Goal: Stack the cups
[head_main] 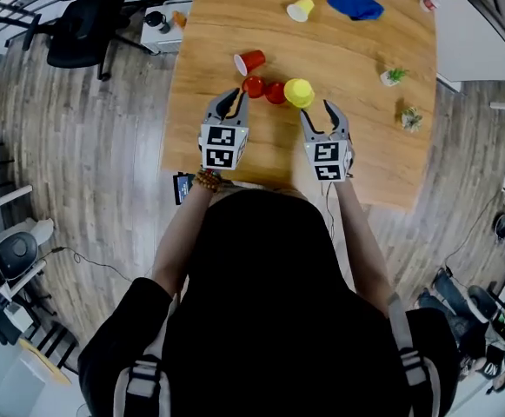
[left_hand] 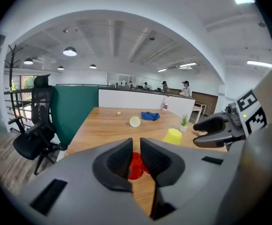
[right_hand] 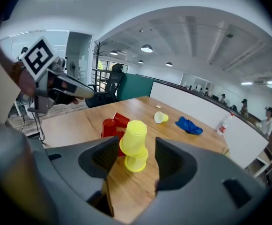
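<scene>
Two yellow cups (right_hand: 134,139) stand mouth-down as a stack, the upper one leaning a little; the same yellow stack (head_main: 299,92) shows in the head view. My right gripper (right_hand: 136,156) is open just short of them, with its pads clear of the cups. Two red cups (head_main: 264,89) stand mouth-down beside the stack, and a third red cup (head_main: 250,61) lies on its side behind them. Another yellow cup (head_main: 301,9) lies far back. My left gripper (left_hand: 136,153) is shut on nothing, with the red cups (left_hand: 135,167) just ahead of its tips.
A blue cloth (head_main: 355,1) lies at the far end of the wooden table (head_main: 356,159). Two small potted plants (head_main: 394,76) (head_main: 410,117) stand near the right edge, and a bottle (right_hand: 224,123) stands at the far corner. A black office chair (head_main: 83,24) is on the floor to the left.
</scene>
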### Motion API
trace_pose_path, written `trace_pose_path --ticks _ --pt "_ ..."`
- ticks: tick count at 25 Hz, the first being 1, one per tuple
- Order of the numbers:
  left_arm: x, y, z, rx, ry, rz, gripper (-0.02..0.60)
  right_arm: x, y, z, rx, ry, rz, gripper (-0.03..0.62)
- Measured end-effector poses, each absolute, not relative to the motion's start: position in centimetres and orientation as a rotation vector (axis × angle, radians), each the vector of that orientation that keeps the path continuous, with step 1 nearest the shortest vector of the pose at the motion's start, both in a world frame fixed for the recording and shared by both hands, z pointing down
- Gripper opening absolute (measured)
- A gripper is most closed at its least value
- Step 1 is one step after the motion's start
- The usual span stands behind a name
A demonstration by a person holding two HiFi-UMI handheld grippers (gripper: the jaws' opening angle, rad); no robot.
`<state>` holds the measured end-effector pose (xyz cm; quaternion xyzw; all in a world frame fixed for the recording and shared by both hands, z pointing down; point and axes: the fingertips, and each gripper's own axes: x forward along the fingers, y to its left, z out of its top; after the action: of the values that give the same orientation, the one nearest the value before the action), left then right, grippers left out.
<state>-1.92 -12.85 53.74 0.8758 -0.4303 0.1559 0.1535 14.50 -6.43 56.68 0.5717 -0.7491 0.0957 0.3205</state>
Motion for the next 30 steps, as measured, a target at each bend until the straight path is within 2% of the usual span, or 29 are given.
trace_pose_path --ticks 10,18,30 --pt "-2.3 -18.7 59.7 2.385 -1.022 0.506 0.055 11.0 -0.8 58.0 1.621 -1.822 0.444 0.243" --pt "-0.8 -20.8 65.3 2.287 -0.837 0.581 0.095 8.5 1.1 58.4 1.641 -1.768 0.454 0.225" --pt "0.3 -21.8 66.7 2.202 -0.769 0.525 0.115 8.4 3.4 59.6 1.705 -1.680 0.526 0.225"
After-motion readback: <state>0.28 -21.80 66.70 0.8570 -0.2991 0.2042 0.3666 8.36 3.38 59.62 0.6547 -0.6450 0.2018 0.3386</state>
